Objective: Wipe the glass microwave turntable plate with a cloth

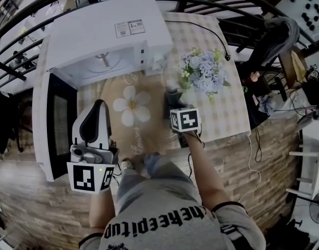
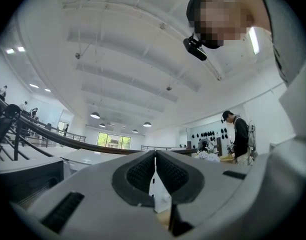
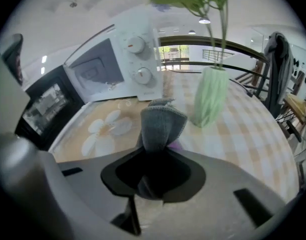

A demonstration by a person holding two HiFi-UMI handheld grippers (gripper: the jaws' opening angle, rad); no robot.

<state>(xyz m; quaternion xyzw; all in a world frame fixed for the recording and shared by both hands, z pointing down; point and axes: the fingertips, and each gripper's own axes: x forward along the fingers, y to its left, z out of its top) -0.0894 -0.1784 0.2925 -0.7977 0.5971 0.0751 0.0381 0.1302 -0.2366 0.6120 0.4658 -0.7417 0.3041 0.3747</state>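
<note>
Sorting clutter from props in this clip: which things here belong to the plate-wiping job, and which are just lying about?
Job: cloth held in the right gripper; glass plate inside the open microwave.
Lying about: vase of flowers; flower mat; grey jacket.

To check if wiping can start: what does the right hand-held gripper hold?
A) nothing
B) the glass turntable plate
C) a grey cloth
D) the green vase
C: in the right gripper view, the right hand-held gripper is shut on a folded grey cloth; the green vase stands apart from it.
</note>
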